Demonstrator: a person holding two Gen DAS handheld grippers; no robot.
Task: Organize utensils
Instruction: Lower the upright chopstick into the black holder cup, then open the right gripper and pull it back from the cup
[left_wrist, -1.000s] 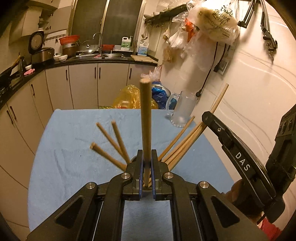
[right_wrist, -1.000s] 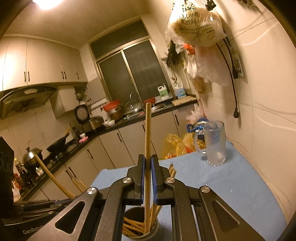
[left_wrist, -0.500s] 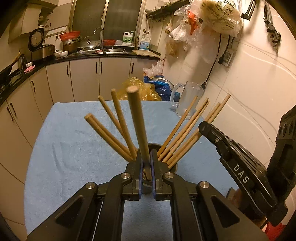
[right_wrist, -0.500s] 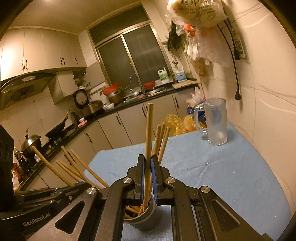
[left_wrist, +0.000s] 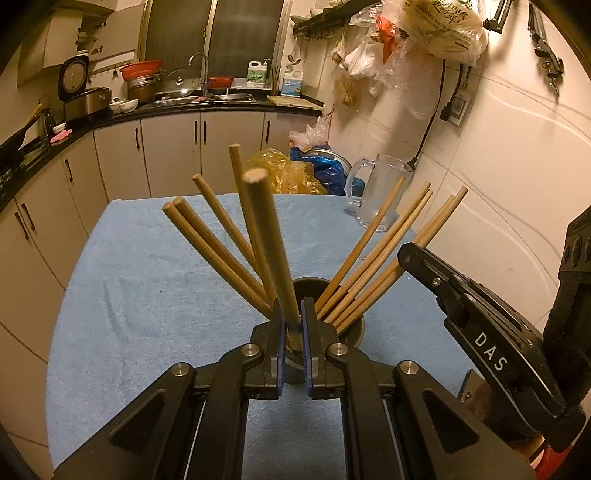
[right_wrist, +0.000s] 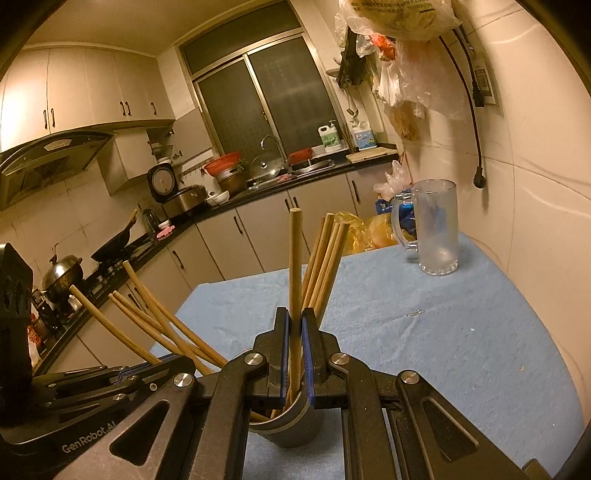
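A dark round holder (left_wrist: 352, 334) stands on the blue cloth (left_wrist: 147, 295) with several wooden chopsticks (left_wrist: 373, 251) fanned out of it. My left gripper (left_wrist: 291, 328) is shut on one chopstick (left_wrist: 271, 243), whose lower end is inside the holder. My right gripper (right_wrist: 295, 339) is shut on another chopstick (right_wrist: 295, 269), also standing in the holder (right_wrist: 295, 424). The right gripper's body (left_wrist: 480, 339) shows at the right of the left wrist view; the left gripper's body (right_wrist: 85, 391) shows low left in the right wrist view.
A frosted glass mug (right_wrist: 436, 229) stands at the far right corner of the cloth by the tiled wall. Kitchen cabinets (left_wrist: 166, 155) and a counter run behind and to the left. Plastic bags (left_wrist: 288, 170) lie beyond the table's far edge.
Both grippers have come down with their chopsticks, so each stick's lower end now stands inside the holder. The fanned chopsticks look closer and larger.
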